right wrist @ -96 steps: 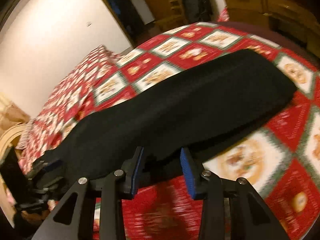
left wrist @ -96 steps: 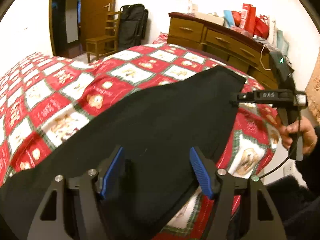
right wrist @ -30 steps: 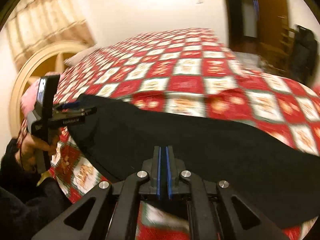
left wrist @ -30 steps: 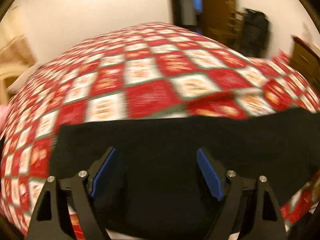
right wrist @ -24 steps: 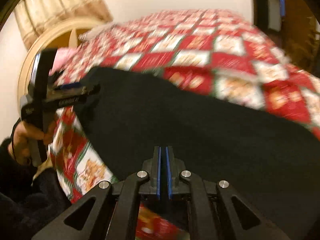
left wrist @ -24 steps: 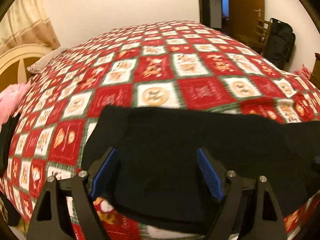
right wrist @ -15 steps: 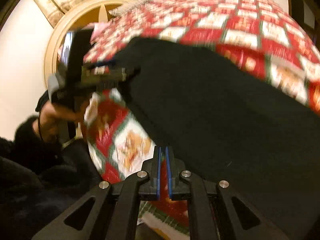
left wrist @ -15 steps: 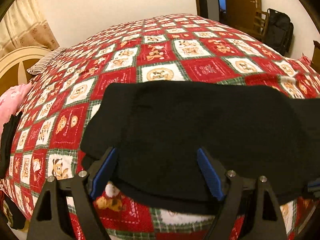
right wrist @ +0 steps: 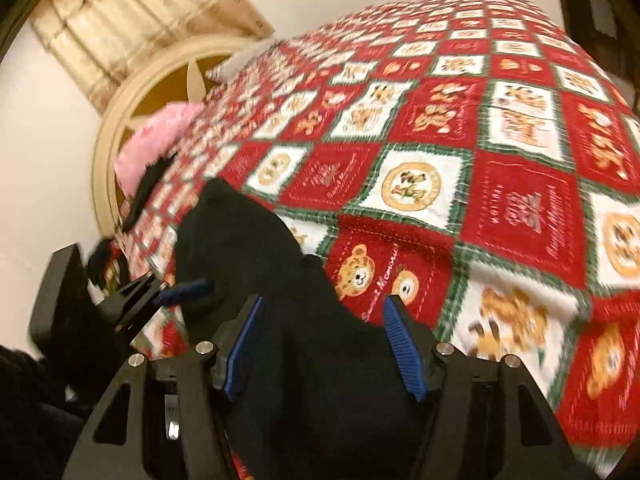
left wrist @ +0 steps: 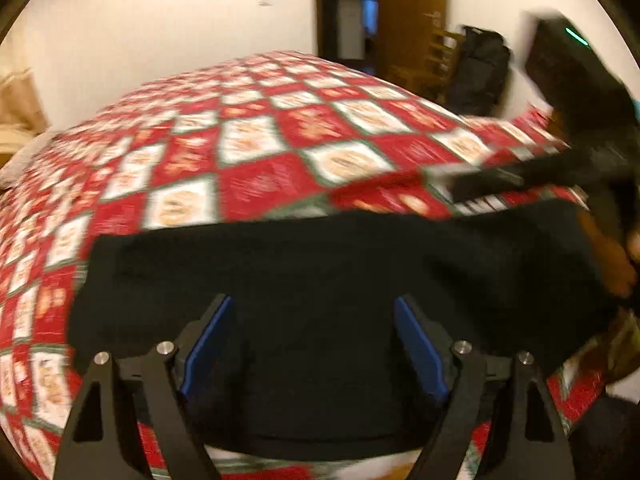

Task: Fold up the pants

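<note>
The pants (left wrist: pixel 328 280) are plain black. Under them the bedspread (right wrist: pixel 500 184) is a check of red and white squares edged in green, printed with orange-brown bears. Beyond the pants, a pink pillow (right wrist: pixel 156 140) lies against a cream headboard (right wrist: pixel 120 112).

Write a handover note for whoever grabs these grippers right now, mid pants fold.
Left gripper: jaws open, over the black pants, gripping nothing.
Right gripper: jaws have just been opening; cloth lies between them, unpinched.
Pants lie as a wide band near the front edge of the red checked bedspread.
Done: at least one fold appears laid down.
Left: probably fold again and tidy.
</note>
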`<control>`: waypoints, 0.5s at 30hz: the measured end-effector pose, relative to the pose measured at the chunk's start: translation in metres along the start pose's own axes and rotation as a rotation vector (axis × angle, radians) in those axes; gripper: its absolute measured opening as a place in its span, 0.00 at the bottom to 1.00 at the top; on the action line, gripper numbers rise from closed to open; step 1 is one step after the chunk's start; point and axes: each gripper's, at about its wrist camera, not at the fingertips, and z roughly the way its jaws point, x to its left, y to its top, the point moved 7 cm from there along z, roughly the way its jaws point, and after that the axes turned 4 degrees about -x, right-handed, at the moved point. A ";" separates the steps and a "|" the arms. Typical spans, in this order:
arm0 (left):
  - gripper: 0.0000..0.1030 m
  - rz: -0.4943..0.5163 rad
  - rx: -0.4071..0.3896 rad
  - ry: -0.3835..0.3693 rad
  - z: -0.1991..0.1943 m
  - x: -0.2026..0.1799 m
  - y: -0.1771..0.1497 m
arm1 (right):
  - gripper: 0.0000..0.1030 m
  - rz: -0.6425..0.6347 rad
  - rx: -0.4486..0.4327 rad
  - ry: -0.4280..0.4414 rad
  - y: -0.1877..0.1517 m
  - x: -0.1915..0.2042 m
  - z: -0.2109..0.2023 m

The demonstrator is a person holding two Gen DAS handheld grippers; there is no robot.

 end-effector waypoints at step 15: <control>0.82 0.013 0.046 -0.030 -0.004 -0.010 -0.036 | 0.61 -0.062 0.139 0.054 -0.044 0.041 0.004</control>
